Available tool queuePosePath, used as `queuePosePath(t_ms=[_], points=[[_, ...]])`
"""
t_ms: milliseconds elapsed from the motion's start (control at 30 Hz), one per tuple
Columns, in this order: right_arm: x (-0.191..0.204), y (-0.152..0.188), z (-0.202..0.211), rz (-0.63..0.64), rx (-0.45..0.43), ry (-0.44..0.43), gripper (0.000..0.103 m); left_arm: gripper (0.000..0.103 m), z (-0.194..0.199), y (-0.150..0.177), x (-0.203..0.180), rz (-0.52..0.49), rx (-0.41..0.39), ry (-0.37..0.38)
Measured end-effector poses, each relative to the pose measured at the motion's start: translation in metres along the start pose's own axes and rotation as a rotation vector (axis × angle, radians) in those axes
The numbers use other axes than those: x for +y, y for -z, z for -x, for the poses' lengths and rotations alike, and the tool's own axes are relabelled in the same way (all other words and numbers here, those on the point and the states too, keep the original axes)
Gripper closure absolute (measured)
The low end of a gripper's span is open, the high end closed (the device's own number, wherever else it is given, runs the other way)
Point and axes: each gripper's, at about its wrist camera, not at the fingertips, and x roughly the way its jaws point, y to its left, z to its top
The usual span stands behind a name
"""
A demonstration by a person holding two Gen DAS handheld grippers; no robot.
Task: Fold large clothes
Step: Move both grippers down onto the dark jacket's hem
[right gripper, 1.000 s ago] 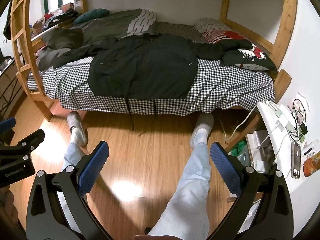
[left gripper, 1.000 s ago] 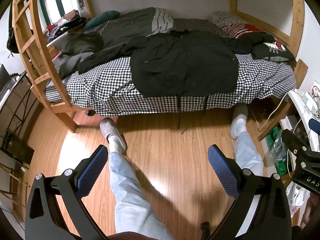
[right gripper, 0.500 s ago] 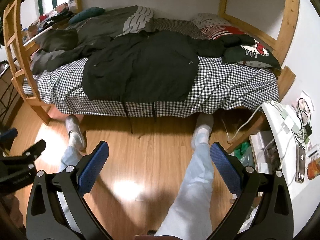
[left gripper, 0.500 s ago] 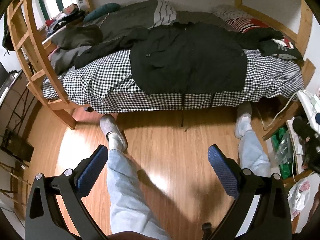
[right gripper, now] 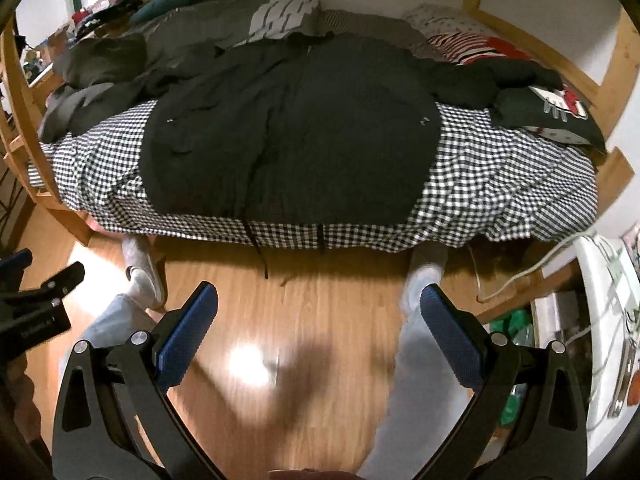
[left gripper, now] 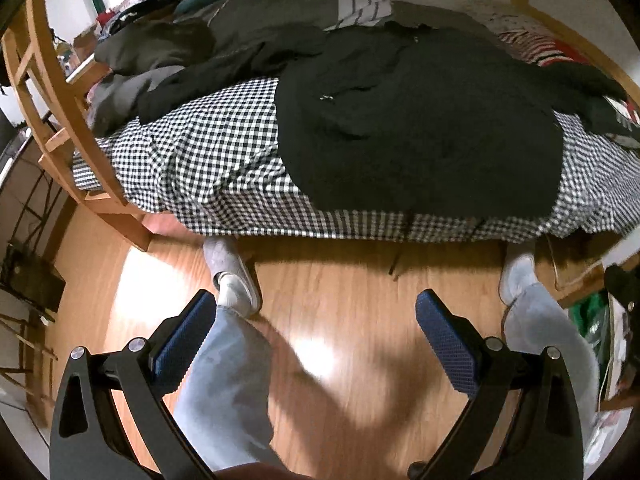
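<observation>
Black coat (left gripper: 420,120) spread flat across the middle of the bed (left gripper: 208,168), hem hanging over the near edge, drawstrings dangling past it. Bare wood floor (left gripper: 340,300) between near edge and both claws. Left claw (left gripper: 316,332) wide open, holding nothing, above the floor. Right claw (right gripper: 318,320) likewise spread wide, empty, well short of the coat (right gripper: 292,132).

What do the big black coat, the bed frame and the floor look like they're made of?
Coat: matte woven cloth, likely padded; it lies in soft creases. Bed frame: pale varnished wood with visible grain. Floor: glossy wood-look planks, laminate or wood, reflecting the lamp.
</observation>
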Motion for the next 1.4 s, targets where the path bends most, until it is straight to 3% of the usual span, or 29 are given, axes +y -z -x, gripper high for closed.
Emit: queuePosePath(t_ms=[333,633,800,933,1100,1167,1200,1233,1300,1400], points=[[0.02,-0.095,-0.071,0.057,0.009,-0.004,0.003,0.005,-0.075,-0.098,0.022,0.094,0.04,-0.014],[0.072,-0.18,-0.14,0.127,0.011,-0.027,0.003,0.005,-0.149,-0.176,0.06,0.172,0.081,-0.043],[0.114,-0.213,-0.176,0.161,0.022,-0.055,0.003,0.005,-0.195,-0.21,0.102,0.275,0.098,-0.024],[0.144,-0.23,-0.195,0.182,0.029,-0.081,0.003,0.005,-0.227,-0.232,0.154,0.394,0.083,0.045],[0.186,-0.256,-0.206,0.218,0.022,-0.1,0.003,0.005,-0.254,-0.262,0.221,0.484,-0.046,0.04],[0.209,-0.268,-0.21,0.238,0.01,-0.108,0.003,0.005,-0.271,-0.272,0.245,0.493,-0.111,0.172],[0.217,-0.271,-0.211,0.246,0.008,-0.111,0.003,0.005,-0.284,-0.276,0.259,0.514,-0.108,0.293],[0.224,-0.273,-0.213,0.255,0.012,-0.112,0.003,0.005,-0.295,-0.279,0.27,0.547,-0.09,0.365],[0.244,-0.276,-0.221,0.279,0.024,-0.115,0.003,0.005,-0.316,-0.278,0.296,0.682,-0.09,0.505],[0.267,-0.278,-0.234,0.304,0.044,-0.118,0.003,0.005,-0.331,-0.263,0.336,0.944,-0.158,0.739]])
